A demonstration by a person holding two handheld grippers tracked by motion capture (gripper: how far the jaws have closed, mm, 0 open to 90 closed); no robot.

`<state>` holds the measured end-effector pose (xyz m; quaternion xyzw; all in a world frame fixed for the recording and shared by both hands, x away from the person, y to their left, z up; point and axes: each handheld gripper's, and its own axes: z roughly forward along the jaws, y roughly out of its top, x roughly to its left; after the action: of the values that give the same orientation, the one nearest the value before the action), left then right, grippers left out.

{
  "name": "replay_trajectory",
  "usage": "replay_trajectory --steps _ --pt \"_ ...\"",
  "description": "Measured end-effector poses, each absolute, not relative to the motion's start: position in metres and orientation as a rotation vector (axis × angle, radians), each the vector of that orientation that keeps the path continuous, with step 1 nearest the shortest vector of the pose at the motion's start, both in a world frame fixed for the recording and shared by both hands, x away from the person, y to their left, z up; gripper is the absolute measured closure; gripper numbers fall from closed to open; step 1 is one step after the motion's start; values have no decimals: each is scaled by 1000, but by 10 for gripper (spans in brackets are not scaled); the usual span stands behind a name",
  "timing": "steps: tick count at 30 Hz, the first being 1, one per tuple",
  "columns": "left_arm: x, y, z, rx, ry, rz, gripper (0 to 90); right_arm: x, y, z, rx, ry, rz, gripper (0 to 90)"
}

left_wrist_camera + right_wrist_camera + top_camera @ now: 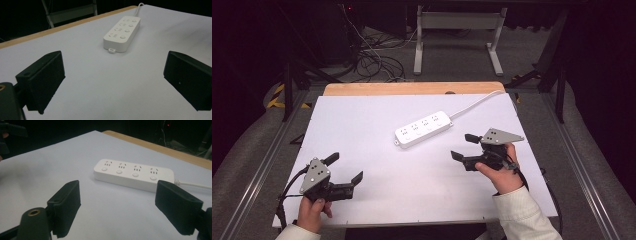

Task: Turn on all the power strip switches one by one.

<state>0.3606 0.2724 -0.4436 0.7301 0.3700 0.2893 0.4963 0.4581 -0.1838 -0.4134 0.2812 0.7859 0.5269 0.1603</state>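
A white power strip (423, 129) with several sockets and round buttons lies flat near the middle of the white table (377, 150), its white cable (477, 102) running off to the far right. My left gripper (344, 168) rests at the near left, open and empty, well short of the power strip (122, 33). My right gripper (465, 147) is held at the near right, also open and empty, its jaws pointing left toward the power strip (133, 174). In the left gripper view (113, 80) and the right gripper view (120, 208) the jaws stand wide apart over bare table.
A wooden strip (412, 88) edges the table's far side. Beyond it are a white metal frame (457, 30) and tangled cables (372, 55) on the floor. Metal rails (262, 165) run along both sides of the table.
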Motion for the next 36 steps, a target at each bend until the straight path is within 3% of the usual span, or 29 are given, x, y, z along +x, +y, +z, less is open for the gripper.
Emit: replay_trajectory --steps 20,36 --pt "353 274 -450 1785 870 709 27 446 -230 -462 868 2243 1502 165" --pt "358 276 -457 1775 891 713 9 428 -240 -485 891 2248 1427 165"
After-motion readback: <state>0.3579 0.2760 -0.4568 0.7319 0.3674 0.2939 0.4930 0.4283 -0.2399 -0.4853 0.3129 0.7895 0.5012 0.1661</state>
